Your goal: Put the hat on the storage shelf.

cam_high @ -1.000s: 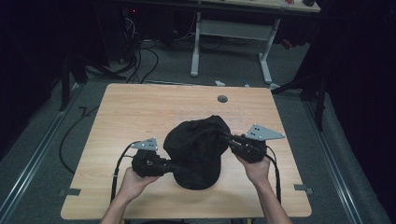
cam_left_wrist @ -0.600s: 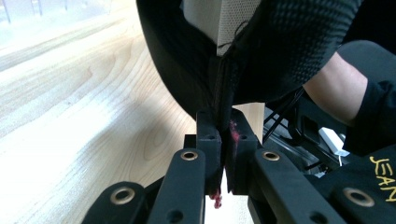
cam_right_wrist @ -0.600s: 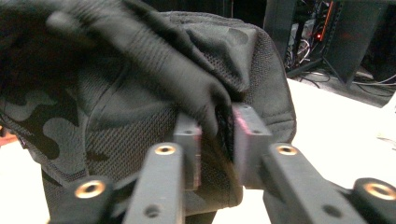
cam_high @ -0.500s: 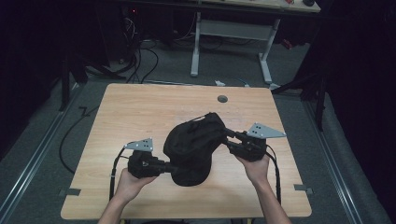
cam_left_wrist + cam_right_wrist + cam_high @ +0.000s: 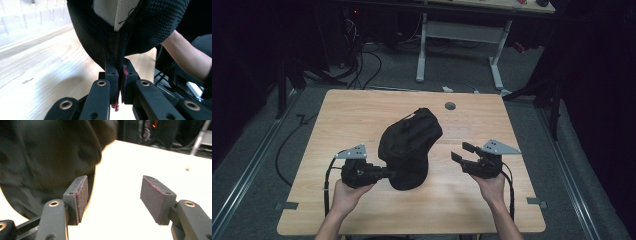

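A black cap (image 5: 408,145) lies crumpled in the middle of the wooden table (image 5: 342,115). My left gripper (image 5: 388,173) is shut on the cap's lower left edge. Seen from the left gripper view, the jaws of my left gripper (image 5: 120,75) pinch a seam of the black cap (image 5: 140,27), whose pale inner lining shows above. My right gripper (image 5: 460,152) is open, a short way right of the cap with bare wood between. In the right gripper view, my right gripper (image 5: 113,196) has nothing between its pads, and the cap (image 5: 47,157) sits to the left.
A small round grey grommet (image 5: 450,106) is set in the table near its far edge. Beyond the table stand a white desk frame (image 5: 462,35) and loose cables (image 5: 362,55) on the floor. A person's forearm (image 5: 187,55) appears in the left gripper view.
My right gripper has let go of the cap, opened and drawn back to the right. The cap has bunched up and shifted slightly left, still held by my left gripper.
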`<state>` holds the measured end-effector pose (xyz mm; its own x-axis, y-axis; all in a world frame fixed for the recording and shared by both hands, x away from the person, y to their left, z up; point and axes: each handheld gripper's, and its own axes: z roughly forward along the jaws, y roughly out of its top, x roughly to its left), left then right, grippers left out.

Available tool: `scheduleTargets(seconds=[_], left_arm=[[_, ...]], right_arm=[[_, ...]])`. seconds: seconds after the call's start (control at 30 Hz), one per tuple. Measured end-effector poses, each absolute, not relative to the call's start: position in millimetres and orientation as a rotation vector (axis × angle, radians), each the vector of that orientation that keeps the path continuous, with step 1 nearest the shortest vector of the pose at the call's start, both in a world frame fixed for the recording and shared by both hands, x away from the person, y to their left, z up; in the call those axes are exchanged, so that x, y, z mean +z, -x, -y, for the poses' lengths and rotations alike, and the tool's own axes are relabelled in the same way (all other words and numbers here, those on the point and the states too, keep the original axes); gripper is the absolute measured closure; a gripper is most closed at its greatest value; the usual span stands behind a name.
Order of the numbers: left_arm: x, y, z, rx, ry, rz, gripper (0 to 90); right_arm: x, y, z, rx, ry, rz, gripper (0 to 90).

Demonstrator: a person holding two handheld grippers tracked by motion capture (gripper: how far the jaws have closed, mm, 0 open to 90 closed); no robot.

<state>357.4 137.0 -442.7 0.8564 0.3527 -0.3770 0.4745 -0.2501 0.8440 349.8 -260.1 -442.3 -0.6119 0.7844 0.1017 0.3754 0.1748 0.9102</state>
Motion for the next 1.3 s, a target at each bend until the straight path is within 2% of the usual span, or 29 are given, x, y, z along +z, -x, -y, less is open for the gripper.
scheduleTargets(seconds=[0.57, 0.93, 1.3], left_arm=[[-435.4, -360.5, -140.8, 0.012, -1.831, -0.682, 86.3], [-429.9, -369.1, -141.6, 0.089, -1.815, -0.726, 86.3], [-421.1, -387.1, -138.4, 0.175, -1.788, -0.763, 86.4]], right_arm=[[-514.2, -348.1, 272.2, 0.988, -1.331, -2.095, 39.0], [-530.1, -347.8, 271.1, 0.897, -1.348, -2.11, 36.9], [-531.1, -349.9, 270.8, 0.886, -1.405, -2.105, 34.4]])
